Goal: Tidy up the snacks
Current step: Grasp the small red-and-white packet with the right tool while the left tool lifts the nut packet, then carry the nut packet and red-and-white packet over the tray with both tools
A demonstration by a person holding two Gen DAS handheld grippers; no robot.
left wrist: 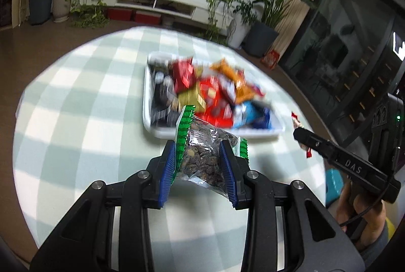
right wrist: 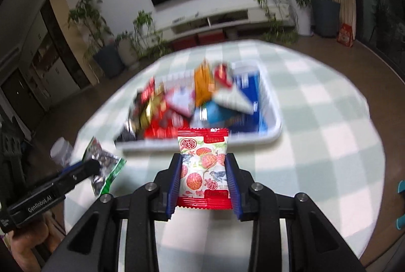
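My left gripper (left wrist: pixel 200 145) is shut on a clear packet with green edges and dark snacks (left wrist: pixel 205 155), held above the table just short of the white tray (left wrist: pixel 162 131). My right gripper (right wrist: pixel 203 158) is shut on a white packet with red fruit print and red ends (right wrist: pixel 203 168), also just short of the tray (right wrist: pixel 273 130). The tray is piled with several red, orange, gold and blue snack packets. The left gripper with its green packet (right wrist: pixel 106 165) shows at the left of the right wrist view. The right gripper (left wrist: pixel 303 137) shows at the right of the left wrist view.
The round table has a pale green and white checked cloth (left wrist: pixel 83 94). A clear bottle with a white cap (right wrist: pixel 60 150) stands at the table's left edge. Potted plants, a TV and a low cabinet stand beyond the table.
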